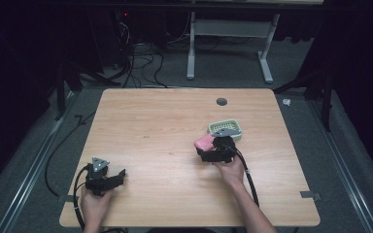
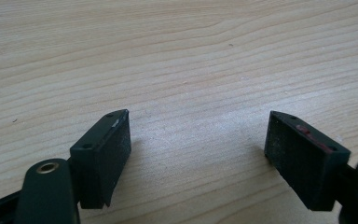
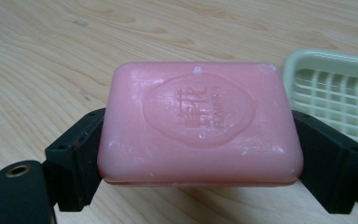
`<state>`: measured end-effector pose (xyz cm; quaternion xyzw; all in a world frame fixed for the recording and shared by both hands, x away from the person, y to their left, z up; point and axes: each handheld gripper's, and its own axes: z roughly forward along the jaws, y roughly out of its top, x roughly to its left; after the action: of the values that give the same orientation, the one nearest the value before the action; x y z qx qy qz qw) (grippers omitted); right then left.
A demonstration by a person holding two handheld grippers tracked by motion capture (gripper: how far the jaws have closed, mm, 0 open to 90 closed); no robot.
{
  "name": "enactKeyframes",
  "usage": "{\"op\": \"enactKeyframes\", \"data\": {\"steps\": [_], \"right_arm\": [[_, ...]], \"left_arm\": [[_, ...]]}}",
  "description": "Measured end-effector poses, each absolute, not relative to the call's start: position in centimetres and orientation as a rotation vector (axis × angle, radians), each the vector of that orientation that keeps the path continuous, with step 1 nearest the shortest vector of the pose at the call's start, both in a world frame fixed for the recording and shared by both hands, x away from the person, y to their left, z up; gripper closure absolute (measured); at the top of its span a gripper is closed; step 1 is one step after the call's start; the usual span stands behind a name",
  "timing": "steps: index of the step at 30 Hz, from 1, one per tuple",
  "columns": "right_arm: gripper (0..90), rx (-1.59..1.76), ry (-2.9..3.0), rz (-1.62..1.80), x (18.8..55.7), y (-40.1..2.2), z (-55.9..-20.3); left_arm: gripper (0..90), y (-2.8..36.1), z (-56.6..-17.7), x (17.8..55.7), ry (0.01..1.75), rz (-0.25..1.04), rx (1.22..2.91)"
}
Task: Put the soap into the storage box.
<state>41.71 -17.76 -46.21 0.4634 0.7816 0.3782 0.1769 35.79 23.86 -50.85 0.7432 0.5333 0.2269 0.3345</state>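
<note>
The wooden table (image 1: 165, 145) carries the whole work area, its surface bare apart from the items at its right centre. There a pale green soap dish (image 1: 226, 130) with a slatted floor sits flat on the wood; in the right gripper view its near rim (image 3: 326, 63) lies just beyond and to the right of the load. The right gripper (image 1: 209, 150) is clamped on a pink soap bar (image 3: 200, 123), one jaw pressed against each short end, the bar held clear above the table just beside the dish on its near-left side. The bar's long axis runs jaw to jaw, across the gripper's line of sight, with its stamped broad face turned up toward that gripper's camera; the lettering is too soft to read. Judgement: the step in hand is the carry of the soap to the dish. The next move calls for a short travel toward the dish, lining the bar's long axis up with the dish's length, then lowering before release. The left gripper (image 1: 108, 178) rests at the table's near-left, jaws spread apart over bare wood.
</note>
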Motion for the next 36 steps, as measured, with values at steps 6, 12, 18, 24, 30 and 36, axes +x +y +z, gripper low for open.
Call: {"op": "enactKeyframes", "data": {"steps": [6,12,18,24,30,36], "right_arm": [[13.8,1.331,2.165,1.053,42.2,-19.4,-45.0],[13.8,1.373,2.143,1.034,42.9,-20.5,-44.9],[13.8,1.424,2.106,1.005,43.8,-21.4,-44.6],[13.7,1.487,2.063,0.969,45.3,-22.3,-44.7],[13.7,1.521,2.05,0.905,46.4,-22.3,-45.0],[13.7,1.553,2.039,0.857,47.8,-22.1,-45.4]], "left_arm": [[23.1,23.9,-50.8,35.8,1.392,0.592,1.94],[23.0,23.9,-50.8,35.8,1.392,0.592,1.94],[23.1,23.9,-50.8,35.8,1.391,0.592,1.942],[23.1,23.9,-50.8,35.8,1.391,0.591,1.942],[23.1,23.9,-50.8,35.8,1.391,0.591,1.942],[23.1,23.9,-50.8,35.8,1.392,0.591,1.939]]}}
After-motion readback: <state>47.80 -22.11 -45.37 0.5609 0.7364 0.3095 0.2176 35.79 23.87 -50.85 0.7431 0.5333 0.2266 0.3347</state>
